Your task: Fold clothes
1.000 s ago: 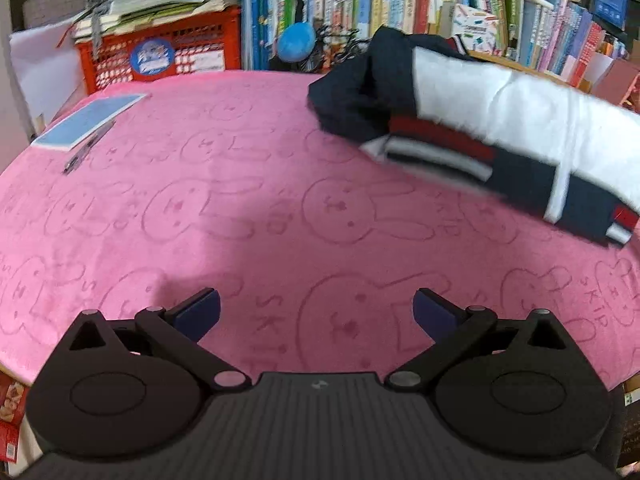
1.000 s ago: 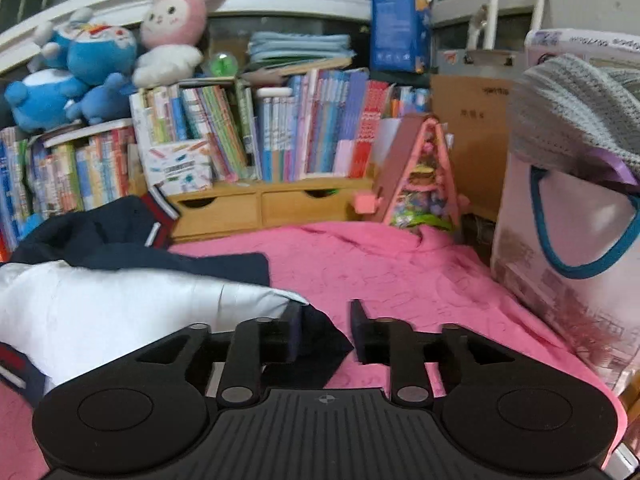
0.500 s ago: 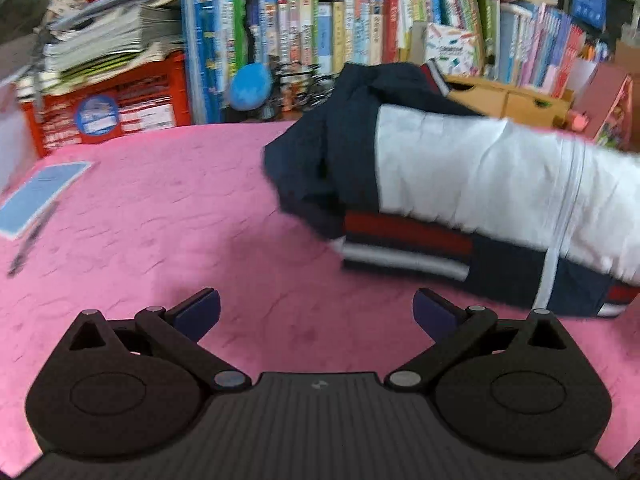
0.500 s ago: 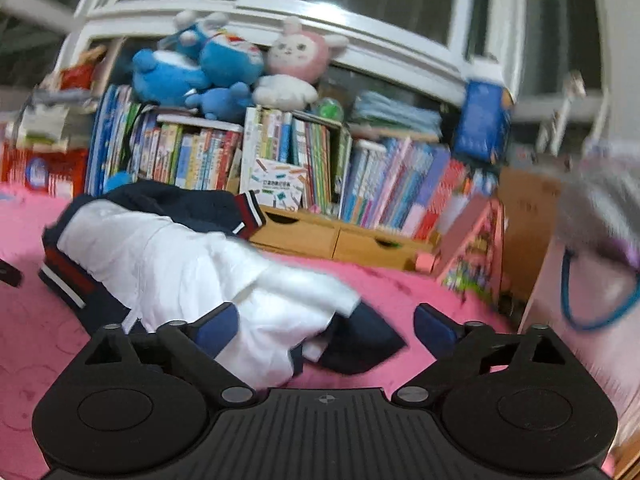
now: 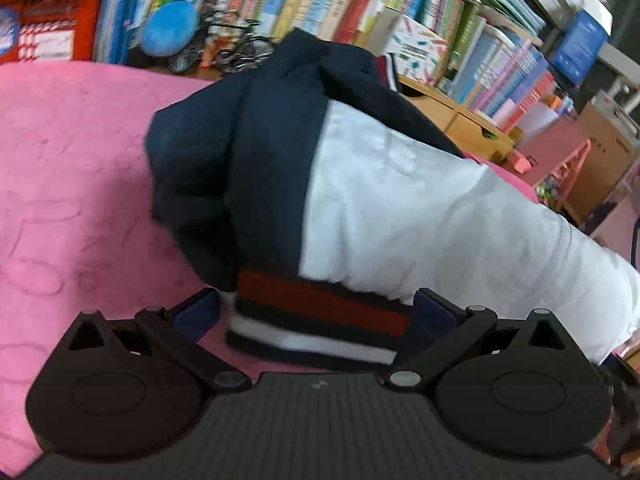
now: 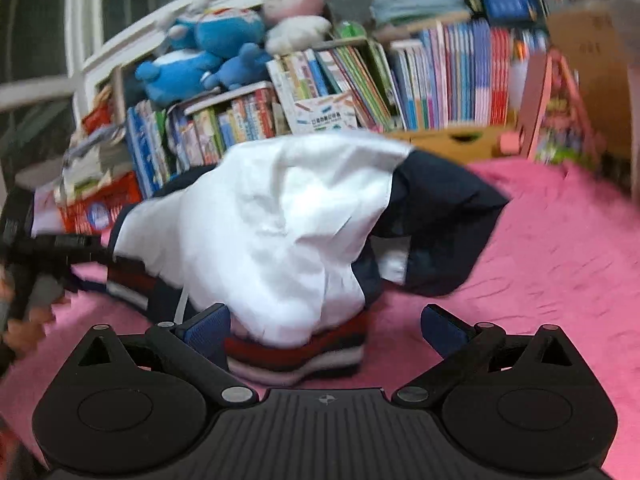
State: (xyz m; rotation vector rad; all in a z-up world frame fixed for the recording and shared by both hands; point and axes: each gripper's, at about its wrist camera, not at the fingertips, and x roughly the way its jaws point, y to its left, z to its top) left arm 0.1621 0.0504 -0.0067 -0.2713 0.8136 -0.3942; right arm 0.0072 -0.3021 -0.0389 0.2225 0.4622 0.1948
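My black two-finger claw with blue pads (image 6: 325, 330) has its jaws closing from wide, the striped red, white and navy hem of the bunched navy-and-white jacket (image 6: 280, 232) between them, pressed by neither pad as far as the blur lets me judge. The jacket lies heaped on the pink fleece blanket (image 6: 560, 264). Behind stand crowded bookshelves (image 6: 440, 76) topped with blue and pink plush toys (image 6: 240, 40).

navy-white jacket (image 5: 360, 184) with red-striped hem, pink blanket (image 5: 72, 168).
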